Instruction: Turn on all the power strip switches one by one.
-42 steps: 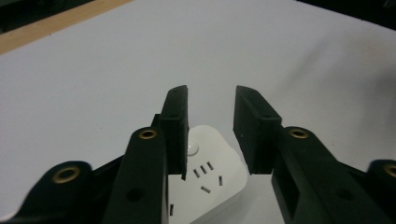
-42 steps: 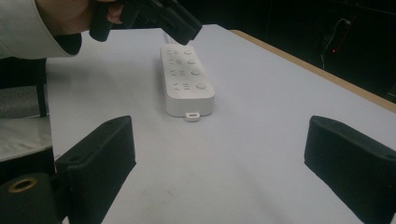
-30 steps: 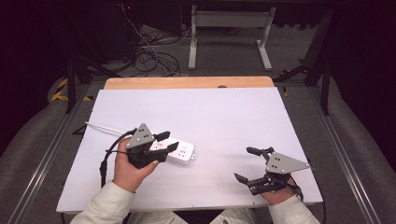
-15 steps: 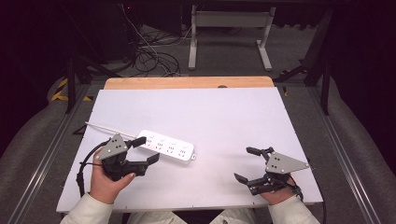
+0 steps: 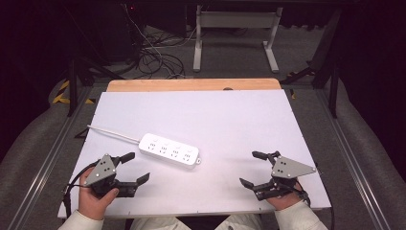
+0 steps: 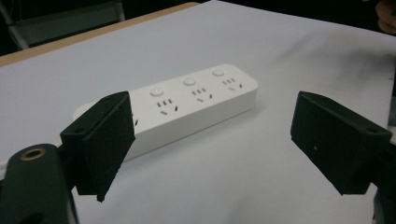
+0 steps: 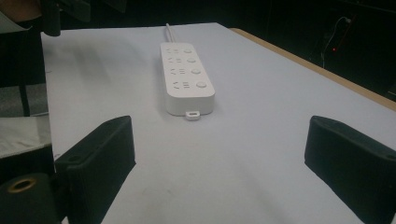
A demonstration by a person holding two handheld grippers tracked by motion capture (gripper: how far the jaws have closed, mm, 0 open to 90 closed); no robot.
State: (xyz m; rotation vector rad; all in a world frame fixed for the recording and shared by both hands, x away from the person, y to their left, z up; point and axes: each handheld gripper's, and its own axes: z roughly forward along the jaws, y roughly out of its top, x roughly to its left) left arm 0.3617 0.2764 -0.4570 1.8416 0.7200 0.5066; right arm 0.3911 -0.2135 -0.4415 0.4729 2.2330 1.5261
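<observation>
Centrally on the white-topped desk (image 5: pixel 230 120), somewhat toward its left edge, a white rectangular plastic power strip (image 5: pixel 169 150) is laid flat and slightly askew, its thin white cord (image 5: pixel 113 133) running off toward the left edge. Four socket groups, each with a round button, are made out in the right claw view (image 7: pixel 187 74), where a small tab at the near end is also seen; in the left claw view (image 6: pixel 187 105) the strip's long side wall is presented. The left claw (image 5: pixel 132 168) is held low by a hand near the desk's front left corner, just short of the strip; its jaws have just been opening and are spread wide, with nothing between them. The right claw (image 5: pixel 252 168) is held near the front right corner, well apart from the strip, likewise spread and empty.
</observation>
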